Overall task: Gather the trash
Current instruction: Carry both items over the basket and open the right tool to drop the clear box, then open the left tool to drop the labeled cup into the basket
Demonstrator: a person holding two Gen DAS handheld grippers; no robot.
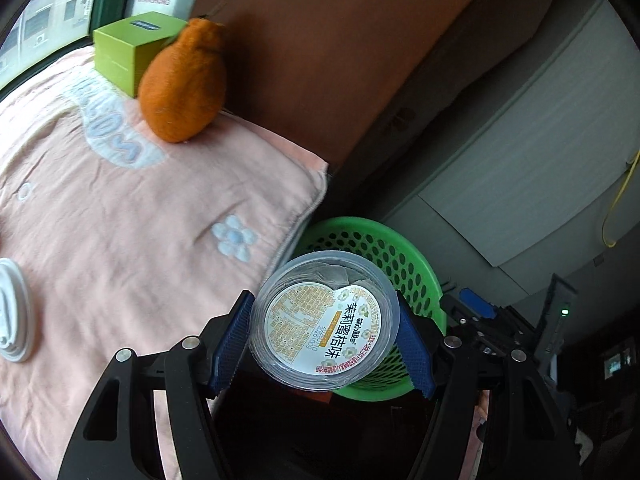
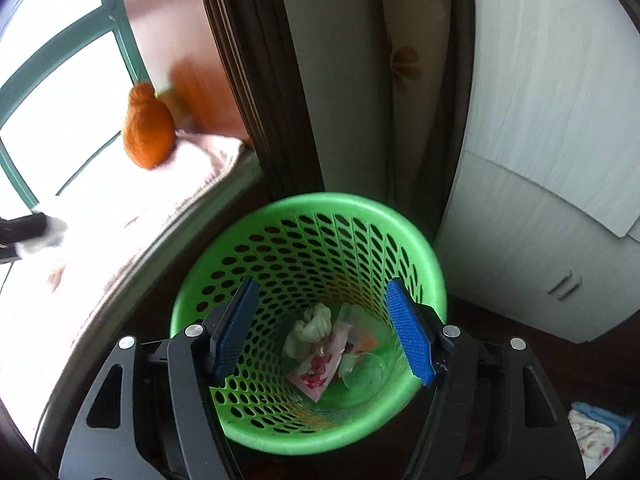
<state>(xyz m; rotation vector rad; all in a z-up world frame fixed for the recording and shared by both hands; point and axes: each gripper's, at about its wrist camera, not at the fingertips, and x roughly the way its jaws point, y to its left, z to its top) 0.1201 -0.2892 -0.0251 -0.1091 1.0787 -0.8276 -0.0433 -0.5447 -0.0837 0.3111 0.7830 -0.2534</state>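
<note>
A clear plastic cup with a printed foil lid sits between the blue pads of my left gripper, which is shut on its sides. It hangs by the bed's edge, just before the rim of a green perforated basket. In the right wrist view my right gripper stands open over the mouth of the same basket, nothing between its fingers. At the basket's bottom lie a crumpled tissue, a pink-printed wrapper and a clear plastic cup.
A pink blanket covers the bed on the left, with an orange plush toy, a green box and a white plastic object on it. A white cabinet stands right of the basket, a brown wooden panel behind.
</note>
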